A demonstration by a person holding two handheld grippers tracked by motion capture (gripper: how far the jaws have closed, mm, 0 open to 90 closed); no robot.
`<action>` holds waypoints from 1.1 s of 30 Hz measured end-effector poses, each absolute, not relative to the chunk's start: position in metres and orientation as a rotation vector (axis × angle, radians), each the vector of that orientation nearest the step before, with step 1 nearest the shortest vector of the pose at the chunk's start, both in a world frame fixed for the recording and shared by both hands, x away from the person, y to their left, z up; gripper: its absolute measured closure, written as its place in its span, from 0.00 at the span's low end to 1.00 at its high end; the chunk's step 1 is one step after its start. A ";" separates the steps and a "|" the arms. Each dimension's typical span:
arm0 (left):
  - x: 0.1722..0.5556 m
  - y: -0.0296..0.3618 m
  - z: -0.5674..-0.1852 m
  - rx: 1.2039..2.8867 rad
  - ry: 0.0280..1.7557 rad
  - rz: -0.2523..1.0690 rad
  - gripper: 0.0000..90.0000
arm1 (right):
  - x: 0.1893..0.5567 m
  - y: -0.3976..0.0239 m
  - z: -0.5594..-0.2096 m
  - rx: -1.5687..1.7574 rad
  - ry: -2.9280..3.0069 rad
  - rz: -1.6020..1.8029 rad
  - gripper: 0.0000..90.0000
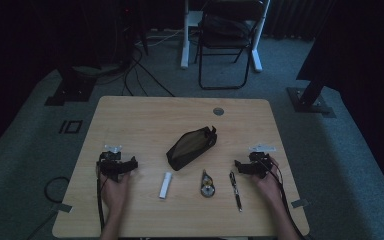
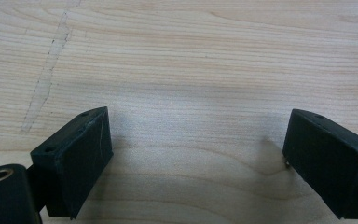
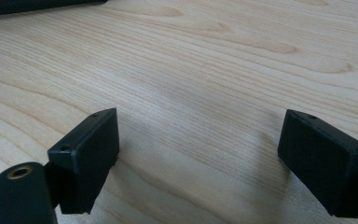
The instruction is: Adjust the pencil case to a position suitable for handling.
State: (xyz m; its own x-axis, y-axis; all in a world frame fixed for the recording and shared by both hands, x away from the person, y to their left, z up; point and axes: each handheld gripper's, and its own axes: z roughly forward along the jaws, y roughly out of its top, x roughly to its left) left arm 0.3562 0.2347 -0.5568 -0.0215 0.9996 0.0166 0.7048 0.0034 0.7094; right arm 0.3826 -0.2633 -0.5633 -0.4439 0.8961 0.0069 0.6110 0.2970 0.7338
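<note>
Down on the wooden table (image 1: 130, 120), the left gripper (image 1: 128, 165) rests near the left edge with its 2 jaws spread wide over bare wood, nothing between them. Next come a white stick (image 1: 165, 185), a black pouch (image 1: 191, 146) lying further back, a small round tool (image 1: 207, 184) and a pen (image 1: 236, 190). Just beside the pen, the right gripper (image 1: 239, 165) rests with jaws wide and empty.

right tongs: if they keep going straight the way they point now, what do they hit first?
Probably the pen: the right tongs point left across the table, open, and its top end lies just ahead. Depth is unclear; they might pass above it.
</note>
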 end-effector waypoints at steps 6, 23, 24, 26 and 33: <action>0.354 0.233 -0.557 1.755 1.774 0.757 0.09 | 0.382 -0.263 -0.563 1.337 2.173 0.956 0.14; 0.354 0.233 -0.557 1.756 1.770 0.756 0.09 | 0.374 -0.259 -0.542 1.229 2.155 0.955 0.27; 0.354 0.233 -0.557 1.757 1.769 0.756 0.09 | 0.374 -0.258 -0.539 1.220 2.149 0.965 0.28; 0.354 0.233 -0.557 1.757 1.769 0.755 0.09 | 0.374 -0.256 -0.534 1.208 2.139 0.986 0.30; 0.354 0.233 -0.557 1.759 1.767 0.755 0.09 | 0.378 -0.245 -0.520 1.171 2.139 1.034 0.32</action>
